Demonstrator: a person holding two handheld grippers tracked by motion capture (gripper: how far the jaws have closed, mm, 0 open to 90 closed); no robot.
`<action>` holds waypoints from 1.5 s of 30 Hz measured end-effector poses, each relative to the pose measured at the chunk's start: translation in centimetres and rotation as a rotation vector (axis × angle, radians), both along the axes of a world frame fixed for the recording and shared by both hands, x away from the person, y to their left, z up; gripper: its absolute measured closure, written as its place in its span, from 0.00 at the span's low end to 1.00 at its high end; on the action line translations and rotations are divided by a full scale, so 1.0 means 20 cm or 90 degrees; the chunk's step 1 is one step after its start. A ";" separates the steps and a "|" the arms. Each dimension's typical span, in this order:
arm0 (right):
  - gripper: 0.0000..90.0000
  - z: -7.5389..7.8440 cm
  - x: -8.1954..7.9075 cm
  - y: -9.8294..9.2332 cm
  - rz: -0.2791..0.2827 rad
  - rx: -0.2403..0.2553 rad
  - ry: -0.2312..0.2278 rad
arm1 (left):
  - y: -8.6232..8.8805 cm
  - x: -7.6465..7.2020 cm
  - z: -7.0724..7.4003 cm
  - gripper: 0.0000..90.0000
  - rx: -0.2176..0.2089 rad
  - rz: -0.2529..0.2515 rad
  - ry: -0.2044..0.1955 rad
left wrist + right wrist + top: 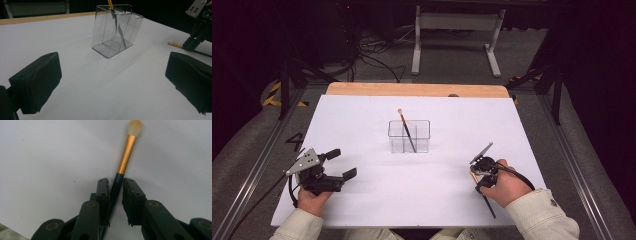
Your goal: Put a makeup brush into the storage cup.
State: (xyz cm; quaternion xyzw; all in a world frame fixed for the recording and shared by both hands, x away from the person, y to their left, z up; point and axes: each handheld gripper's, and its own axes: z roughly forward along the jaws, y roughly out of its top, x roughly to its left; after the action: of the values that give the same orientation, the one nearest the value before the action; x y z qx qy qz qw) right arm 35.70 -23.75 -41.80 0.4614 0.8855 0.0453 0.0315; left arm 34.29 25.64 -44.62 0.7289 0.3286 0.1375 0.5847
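While the high view is showing the right gripper (478,176) clamping a brush (484,196) near the table's (362,125) right front, the handle is pointing toward the person; the left gripper (341,165) is standing wide and empty. In the left gripper view, a clear holder (116,30) is containing a second brush (117,22). In the right gripper view, the brush (125,157) is running lengthwise between the closed jaws, bristles pointing away.

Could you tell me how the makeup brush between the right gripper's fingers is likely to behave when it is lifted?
The makeup brush looks thin and rigid, so it will probably stay straight and feel light. Its handle seems round and glossy, so it may slip or swivel between the fingers of the right gripper, which clamp it near the gold ferrule. If released, it would likely roll on the white table.
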 end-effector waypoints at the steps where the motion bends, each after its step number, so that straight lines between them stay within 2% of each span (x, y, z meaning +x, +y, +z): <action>1: 0.89 0.00 0.00 0.00 0.000 0.000 0.000 | 0.00 0.00 0.00 0.01 0.000 0.000 -0.001; 4: 0.92 0.00 0.00 0.01 0.005 0.000 0.003 | 0.00 0.00 0.00 0.01 0.000 0.000 -0.002; 17: 0.93 0.00 0.00 0.01 0.017 -0.004 0.009 | 0.00 0.00 0.00 0.01 0.000 0.001 -0.003; 25: 0.93 0.03 0.00 0.02 0.023 0.011 0.007 | 0.00 0.00 0.00 0.01 0.001 0.000 -0.003; 32: 0.93 0.11 0.00 0.03 0.030 0.037 -0.025 | 0.00 0.00 0.00 0.01 0.000 0.001 -0.004; 36: 0.93 0.17 -0.01 0.03 0.039 0.055 -0.063 | 0.00 0.00 0.00 0.01 0.002 0.000 -0.002; 37: 0.93 0.17 -0.01 0.03 0.039 0.055 -0.063 | 0.00 0.00 0.00 0.01 0.001 0.001 -0.004; 42: 0.93 0.22 -0.02 0.02 0.068 0.082 -0.113 | 0.00 0.00 0.00 0.01 0.001 0.001 -0.002; 45: 0.93 0.24 -0.02 0.02 0.073 0.093 -0.128 | 0.00 0.00 0.00 0.01 0.000 0.001 -0.002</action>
State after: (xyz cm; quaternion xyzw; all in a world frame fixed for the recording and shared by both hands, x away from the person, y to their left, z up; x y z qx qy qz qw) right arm 35.26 -23.38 -37.01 0.4045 0.8971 0.1569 0.0837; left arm 34.29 25.60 -44.62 0.7287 0.3281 0.1391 0.5849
